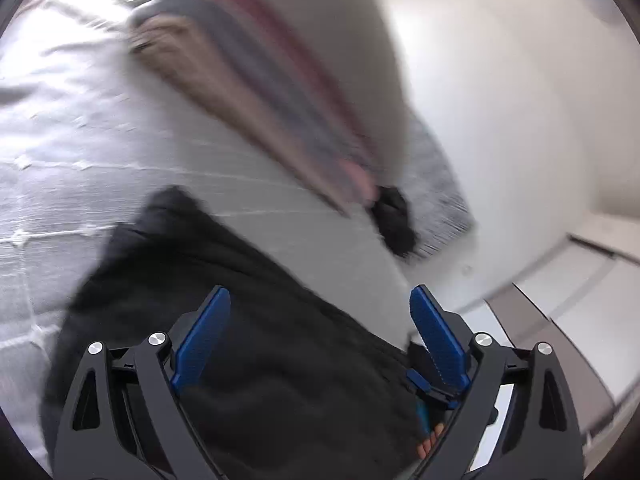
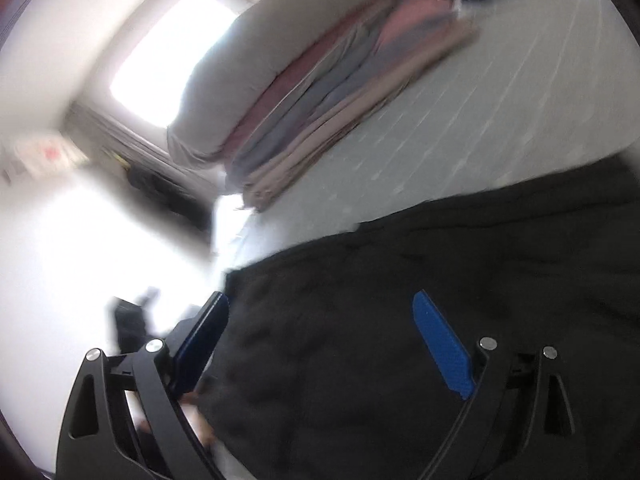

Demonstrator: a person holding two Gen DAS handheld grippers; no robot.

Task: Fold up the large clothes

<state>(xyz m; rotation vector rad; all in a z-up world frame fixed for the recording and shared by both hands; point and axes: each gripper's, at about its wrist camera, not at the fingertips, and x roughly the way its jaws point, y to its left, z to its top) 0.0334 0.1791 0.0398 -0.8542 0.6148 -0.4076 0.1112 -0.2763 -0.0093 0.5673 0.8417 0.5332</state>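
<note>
Left wrist view, blurred: white quilted bed [image 1: 80, 140] fills 9–12 o'clock. Stack of folded clothes [image 1: 272, 92] w/ a pale pillow on top runs from 11 toward center. Black garment [image 1: 248, 320] spread on bed at 6–8 o'clock, under the left gripper [image 1: 320, 336], jaws wide apart, nothing held. Small black item [image 1: 394, 220] at 3 o'clock by stack's end.

Right wrist view: same bed [image 2: 500, 100] at 1–3 o'clock, stack [image 2: 320, 120] at 12, bright window [image 2: 168, 60] at 10. Garment [image 2: 400, 360] covers 4–6 o'clock; right gripper [image 2: 320, 340] over it, jaws released, empty.
</note>
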